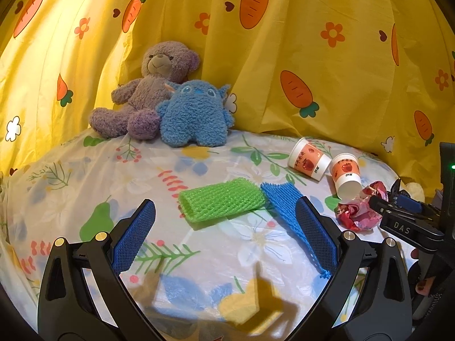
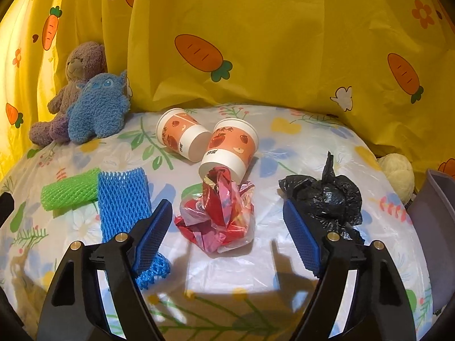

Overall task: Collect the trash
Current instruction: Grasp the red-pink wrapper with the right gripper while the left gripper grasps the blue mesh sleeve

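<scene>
Right claw [image 2: 227,227] spread w/ red wrapper [image 2: 219,218] btwn pads, untouched; left claw [image 1: 224,238] spread, green net [image 1: 221,201] just ahead.

A purple teddy bear [image 1: 148,91] and a blue plush monster [image 1: 196,113] sit touching at the bed's [image 1: 85,176] far left edge, against a yellow carrot-print curtain [image 1: 298,56]; a cream plush [image 2: 398,174] lies at the right edge
</scene>
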